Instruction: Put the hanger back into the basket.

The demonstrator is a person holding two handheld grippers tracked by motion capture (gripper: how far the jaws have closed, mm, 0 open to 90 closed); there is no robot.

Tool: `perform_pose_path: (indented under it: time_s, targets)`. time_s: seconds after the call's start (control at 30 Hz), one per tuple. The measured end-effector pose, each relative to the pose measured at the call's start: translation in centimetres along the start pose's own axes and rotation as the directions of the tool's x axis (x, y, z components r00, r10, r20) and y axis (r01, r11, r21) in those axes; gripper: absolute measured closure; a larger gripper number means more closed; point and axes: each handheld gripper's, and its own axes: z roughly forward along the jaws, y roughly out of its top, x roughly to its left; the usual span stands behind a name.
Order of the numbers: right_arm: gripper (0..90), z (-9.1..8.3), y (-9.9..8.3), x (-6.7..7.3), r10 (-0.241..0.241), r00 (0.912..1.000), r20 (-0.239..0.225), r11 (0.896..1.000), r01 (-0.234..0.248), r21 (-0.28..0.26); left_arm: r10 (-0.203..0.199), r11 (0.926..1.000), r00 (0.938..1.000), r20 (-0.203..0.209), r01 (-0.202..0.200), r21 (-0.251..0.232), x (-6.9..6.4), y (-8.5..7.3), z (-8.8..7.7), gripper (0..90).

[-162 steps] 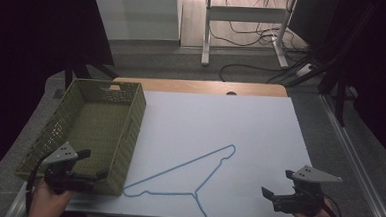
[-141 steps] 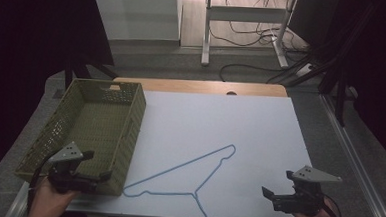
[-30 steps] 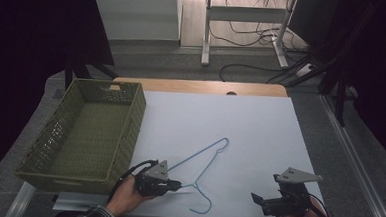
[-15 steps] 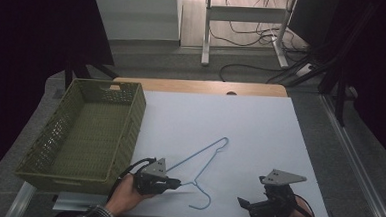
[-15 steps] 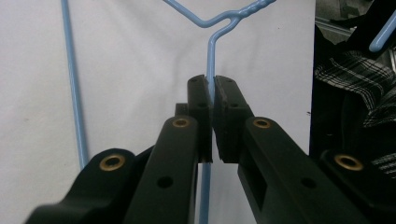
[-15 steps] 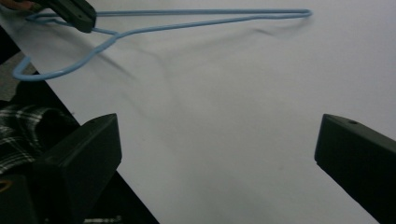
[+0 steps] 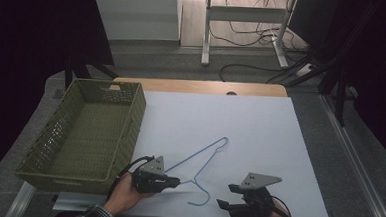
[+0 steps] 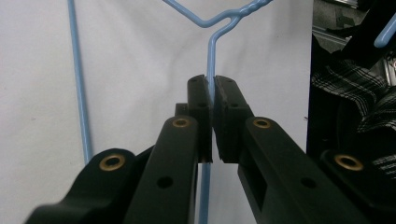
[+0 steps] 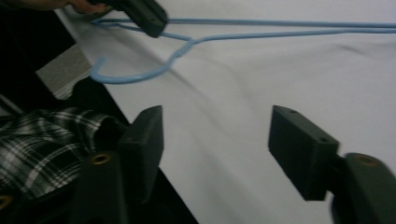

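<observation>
Hanger (image 7: 201,165), bottom centre, dragged right from beside basket (image 7: 84,133); left gripper (image 7: 173,180) clamps its wire. Right gripper (image 7: 229,196), jaws apart, has closed in — second grip likely.

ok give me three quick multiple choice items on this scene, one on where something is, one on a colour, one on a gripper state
1. Where is the basket on the table?
A. its left side
B. its right side
C. its middle

2. What colour is the wire hanger?
A. red
B. blue
C. black

3. What is the left gripper doing?
A. open above the basket
B. open beside the hanger
C. shut on the hanger's wire

Answers:
1. A, the high view shows it along the left edge.
2. B, its wire is light blue.
3. C, its jaws pinch the wire, while the right gripper is open.
</observation>
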Motion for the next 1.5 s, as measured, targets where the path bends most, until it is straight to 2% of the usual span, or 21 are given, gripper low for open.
perform_pose_path:
  time_s: [0.1,0.23,0.37,0.67,1.03,1.17,1.23,1.33,1.4,1.5]
  targets:
    - [47.6,1.1,0.4,0.8,-0.026,0.9992,-0.029,1.000,0.026,0.010,0.002,1.0000,1.0000,0.001,-0.002,0.003,0.1,0.0,0.0,86.7]
    - [60.2,2.3,0.9,1.8,-0.084,0.9964,-0.014,0.996,0.084,0.012,-0.002,1.0000,1.0000,0.002,0.002,0.002,0.1,0.0,-0.1,86.7]
    - [68.3,2.9,1.1,2.0,-0.106,0.9944,0.005,0.994,0.106,-0.005,-0.003,1.0000,1.0000,0.004,0.003,0.001,0.2,0.0,-0.1,86.7]
    - [70.4,3.4,1.2,2.2,-0.119,0.9927,0.016,0.992,0.120,-0.038,-0.013,0.9999,0.9999,0.006,0.013,-0.009,0.3,0.0,-0.2,86.6]
    - [75.8,3.4,1.4,2.7,-0.156,0.9866,0.048,0.983,0.159,-0.086,-0.033,0.9992,0.9994,0.012,0.033,-0.020,0.5,-0.1,-0.5,85.1]
    - [76.2,3.2,1.6,2.7,-0.152,0.9870,0.053,0.982,0.157,-0.103,-0.053,0.9980,0.9985,0.013,0.053,-0.034,0.5,0.0,-0.8,69.6]
    - [76.2,3.1,1.8,2.6,-0.147,0.9879,0.050,0.982,0.152,-0.113,-0.062,0.9978,0.9979,0.015,0.063,-0.022,0.6,0.0,-0.9,63.5]
    - [76.2,3.0,1.9,2.6,-0.143,0.9887,0.047,0.982,0.147,-0.117,-0.076,0.9970,0.9970,0.013,0.077,-0.008,0.5,0.0,-0.7,62.1]
    - [76.2,3.0,2.0,2.6,-0.139,0.9893,0.043,0.982,0.144,-0.121,-0.071,0.9971,0.9973,-0.017,0.072,0.027,0.4,0.1,-0.3,62.8]
    - [76.2,2.9,2.2,2.6,-0.139,0.9893,0.043,0.982,0.144,-0.126,-0.051,0.9971,0.9978,-0.042,0.053,0.055,0.1,0.2,0.0,64.4]
